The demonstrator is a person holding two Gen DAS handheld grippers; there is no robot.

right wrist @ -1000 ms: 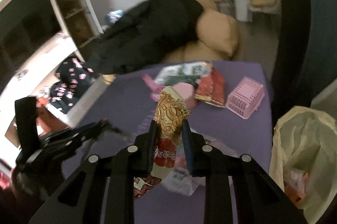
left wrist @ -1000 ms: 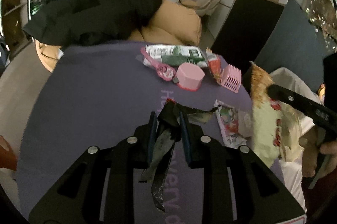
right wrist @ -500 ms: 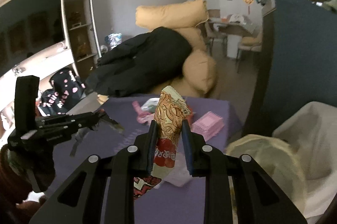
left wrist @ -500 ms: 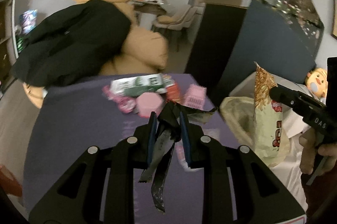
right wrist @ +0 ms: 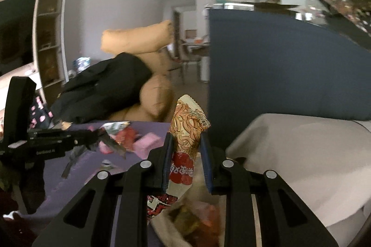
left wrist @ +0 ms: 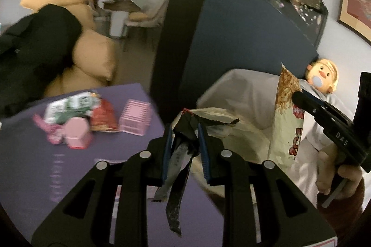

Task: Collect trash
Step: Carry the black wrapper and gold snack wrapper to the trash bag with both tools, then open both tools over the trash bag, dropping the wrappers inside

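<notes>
Two wrappers in our grip: left hand-held gripper (left wrist: 184,134) clamps a dark torn wrapper (left wrist: 179,155), right hand-held gripper (right wrist: 187,146) clamps a noodle packet (right wrist: 187,131) above the trash bag (right wrist: 185,223). At ten o'clock, litter (left wrist: 81,112) remains on the purple table (left wrist: 58,165).

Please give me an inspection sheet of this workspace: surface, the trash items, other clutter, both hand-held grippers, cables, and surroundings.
Surface: purple table mat, partly covered.
Job's things: black torn wrapper and noodle snack bag, both held; trash bag open beside the table; green-white wrapper and red wrapper on the mat.
Clutter: pink basket, pink box.
Grippers: left hand-held gripper shut on the black torn wrapper; right hand-held gripper shut on the noodle snack bag.
Cables: nothing seen.
Surroundings: orange cushions, black coat, doll.
</notes>
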